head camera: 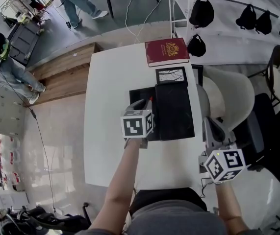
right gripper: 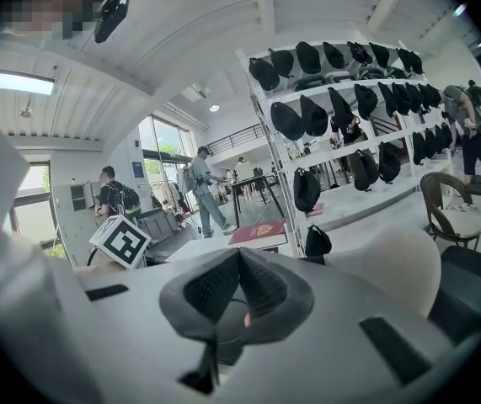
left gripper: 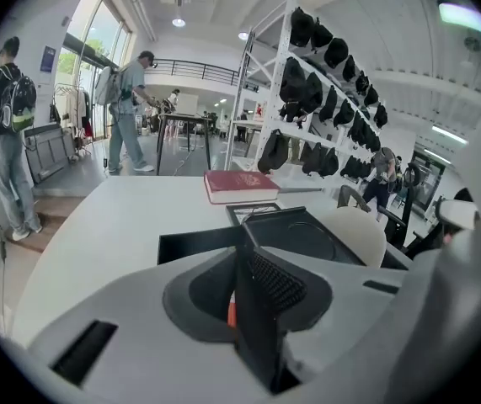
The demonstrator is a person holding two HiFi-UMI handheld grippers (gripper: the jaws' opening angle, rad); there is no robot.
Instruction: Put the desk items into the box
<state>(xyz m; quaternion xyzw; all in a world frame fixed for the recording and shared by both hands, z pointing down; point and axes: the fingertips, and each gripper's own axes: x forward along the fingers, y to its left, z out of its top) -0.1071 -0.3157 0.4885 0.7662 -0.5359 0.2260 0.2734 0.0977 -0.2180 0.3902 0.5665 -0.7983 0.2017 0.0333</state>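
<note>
The left gripper [head camera: 142, 103] clamps the left edge of what looks like the lid [head camera: 174, 111] of the box [head camera: 139, 94], the right gripper [head camera: 212, 131] sits closed and empty right of the box, and the red book [head camera: 166, 51] lies crosswise beyond the box, nearer the left gripper.

Left gripper [head camera: 144, 104] reaches forward and tilts downward, jaws clamped on a thin black flap [left gripper: 259, 318], bare left forearm [head camera: 117, 190] stretched out behind it; right gripper [head camera: 212, 131] sits near the body, nearly level, jaws together, empty
</note>
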